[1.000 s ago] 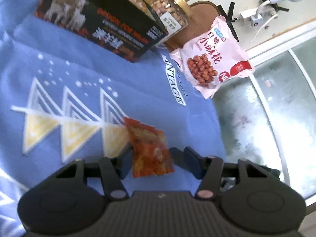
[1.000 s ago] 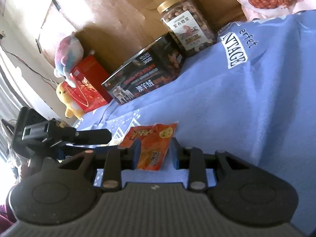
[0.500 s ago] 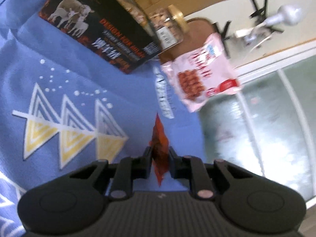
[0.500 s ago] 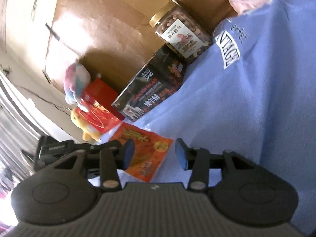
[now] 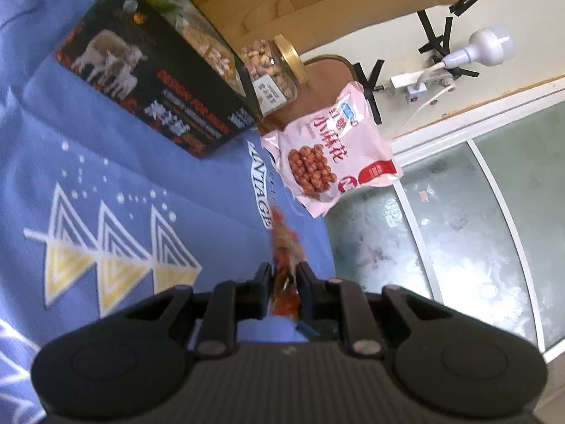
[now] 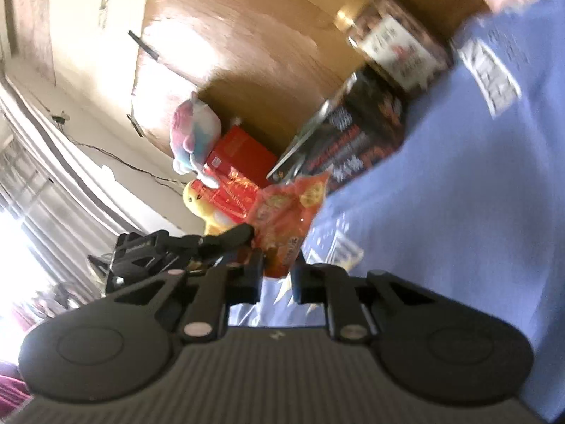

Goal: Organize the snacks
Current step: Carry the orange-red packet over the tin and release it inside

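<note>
An orange-red snack packet (image 5: 284, 243) stands edge-on between the fingers of my left gripper (image 5: 284, 272), which is shut on it and holds it just above the blue cloth (image 5: 123, 176). In the right wrist view the same packet (image 6: 286, 215) shows its printed face. Its lower corner sits between the fingers of my right gripper (image 6: 278, 268), whose jaws are closing and press on it. The left gripper (image 6: 148, 251) reaches in from the left, one of its fingers (image 6: 236, 233) at the packet's edge. The right wrist view is blurred.
On the cloth at the back are a black box with a sheep picture (image 5: 155, 88), a gold-lidded jar of nuts (image 5: 272, 67) and a pink snack bag (image 5: 328, 155). A red box (image 6: 240, 162) and plush toys (image 6: 194, 137) stand further left. Cardboard rises behind them.
The left gripper shut on the flat-lying packet and lifted it, turning it edge-on. The right jaws widened, then closed onto the packet's lower corner. Both grippers rose.
</note>
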